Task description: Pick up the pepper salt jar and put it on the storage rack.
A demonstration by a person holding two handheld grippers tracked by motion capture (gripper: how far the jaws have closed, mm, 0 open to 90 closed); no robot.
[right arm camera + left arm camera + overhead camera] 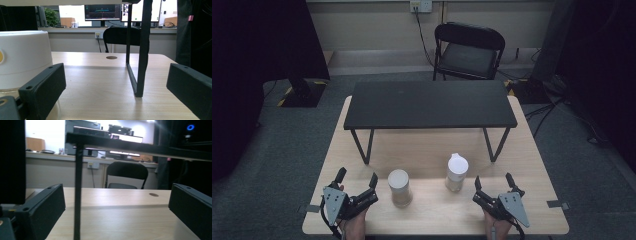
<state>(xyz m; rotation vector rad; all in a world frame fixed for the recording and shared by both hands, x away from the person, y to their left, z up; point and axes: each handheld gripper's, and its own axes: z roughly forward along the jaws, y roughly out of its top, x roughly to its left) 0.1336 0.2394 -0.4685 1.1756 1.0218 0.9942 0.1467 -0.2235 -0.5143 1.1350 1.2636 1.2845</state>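
Two clear jars with white lids stand on the wooden table near its front edge. The left jar has a flat lid; the right jar has a lid with a raised spout. My left gripper rests at the front left, just left of the flat-lidded jar, jaws wide apart and empty. My right gripper rests at the front right, beside the spouted jar, also open and empty. In the right gripper view the white lid of that jar looms at the left, just behind the left jaw.
A black shelf on thin metal legs stands across the back half of the table. One leg rises ahead of my left gripper, another leg ahead of my right. A black folding chair stands behind the table.
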